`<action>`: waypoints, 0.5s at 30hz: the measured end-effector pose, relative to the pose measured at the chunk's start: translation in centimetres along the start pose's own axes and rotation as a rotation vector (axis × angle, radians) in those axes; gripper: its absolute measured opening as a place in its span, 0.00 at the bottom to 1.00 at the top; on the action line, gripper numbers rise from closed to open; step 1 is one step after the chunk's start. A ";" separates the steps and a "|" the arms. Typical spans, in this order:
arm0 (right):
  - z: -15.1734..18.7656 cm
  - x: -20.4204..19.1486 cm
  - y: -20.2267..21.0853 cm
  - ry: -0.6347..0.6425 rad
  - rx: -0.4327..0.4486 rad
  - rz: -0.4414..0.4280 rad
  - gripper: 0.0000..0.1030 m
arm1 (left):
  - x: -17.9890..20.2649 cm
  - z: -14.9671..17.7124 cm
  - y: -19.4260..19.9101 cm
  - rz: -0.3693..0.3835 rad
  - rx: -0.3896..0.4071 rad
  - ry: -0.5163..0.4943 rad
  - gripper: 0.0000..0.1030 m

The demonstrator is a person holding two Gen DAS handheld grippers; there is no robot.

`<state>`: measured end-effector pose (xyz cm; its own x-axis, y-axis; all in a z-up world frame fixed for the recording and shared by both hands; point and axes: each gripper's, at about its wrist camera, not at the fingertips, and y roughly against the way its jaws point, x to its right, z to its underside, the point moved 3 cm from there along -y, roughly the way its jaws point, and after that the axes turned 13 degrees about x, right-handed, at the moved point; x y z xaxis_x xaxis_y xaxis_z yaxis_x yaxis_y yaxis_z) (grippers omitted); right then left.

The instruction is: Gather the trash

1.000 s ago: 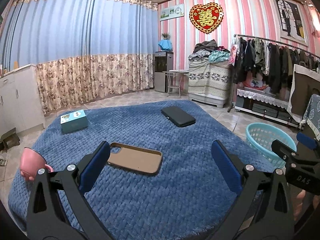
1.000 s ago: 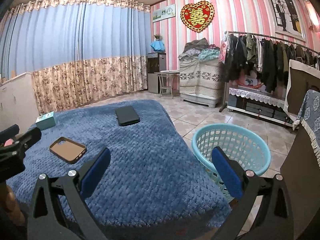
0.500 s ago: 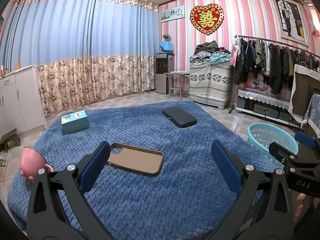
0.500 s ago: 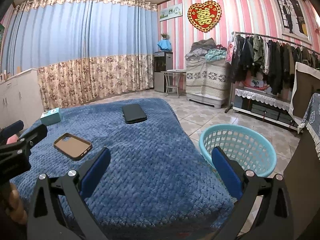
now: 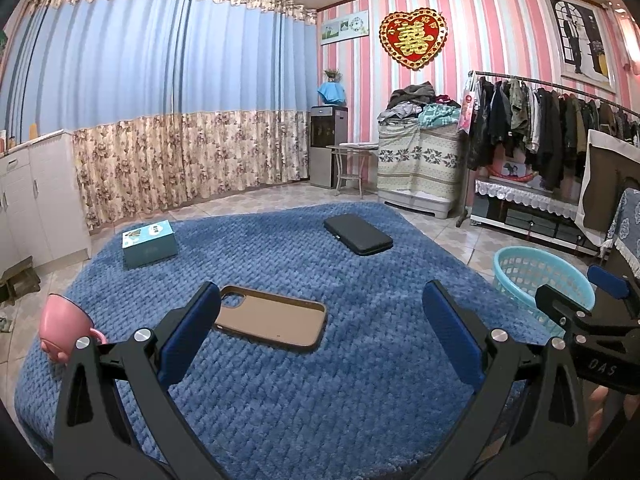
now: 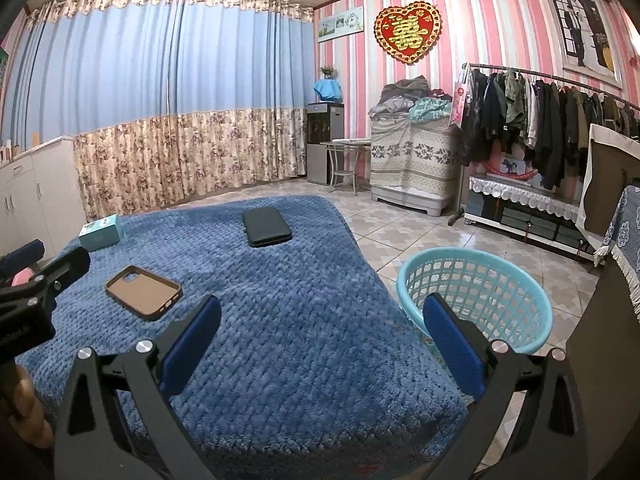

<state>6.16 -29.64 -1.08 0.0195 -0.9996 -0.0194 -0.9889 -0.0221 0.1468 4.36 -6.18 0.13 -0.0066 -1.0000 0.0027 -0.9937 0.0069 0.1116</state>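
Hovering wide open and empty over the near edge of the blue blanket (image 5: 280, 408): left gripper (image 5: 320, 330) and right gripper (image 6: 322, 338). Lying just past the left gripper, near the blanket's middle, a brown phone case (image 5: 270, 317). Sitting at the blanket's left edge, a pink cup (image 5: 64, 326). Resting farther back, a teal box (image 5: 149, 243) and a black case (image 5: 357, 234). Standing on the floor beside the blanket's right edge, a turquoise basket (image 6: 476, 296).

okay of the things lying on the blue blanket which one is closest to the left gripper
The brown phone case, lying open side up just ahead of the left gripper. The teal box and black case lie farther back.
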 end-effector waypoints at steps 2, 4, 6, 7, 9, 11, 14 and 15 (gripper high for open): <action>0.1 -0.1 0.0 -0.001 0.000 0.001 0.96 | -0.1 0.0 0.0 -0.001 -0.002 0.003 0.95; 0.1 -0.1 0.0 0.000 0.000 0.001 0.96 | -0.1 0.0 -0.1 -0.001 -0.002 0.002 0.95; 0.1 -0.1 0.0 0.000 0.000 0.001 0.96 | -0.1 0.0 -0.1 -0.002 -0.003 0.001 0.95; 0.1 -0.1 0.0 0.000 0.001 0.001 0.96 | -0.1 0.0 -0.1 -0.001 -0.003 0.001 0.95; 0.1 -0.1 0.0 -0.001 0.001 0.001 0.96 | -0.1 0.0 0.0 -0.001 0.000 0.001 0.95; 0.1 0.0 0.0 -0.001 0.001 0.001 0.96 | -0.1 0.0 -0.1 -0.001 -0.001 -0.001 0.95; 0.1 0.0 0.0 -0.001 0.001 0.001 0.96 | -0.1 0.1 0.0 0.000 0.002 -0.002 0.95; 0.1 0.0 0.0 -0.001 0.001 0.000 0.96 | -0.1 0.1 0.0 -0.001 0.005 -0.003 0.95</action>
<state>6.13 -29.65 -1.14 0.0190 -0.9996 -0.0200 -0.9890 -0.0218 0.1463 4.34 -6.04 0.03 -0.0060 -1.0000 -0.0009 -0.9943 0.0059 0.1067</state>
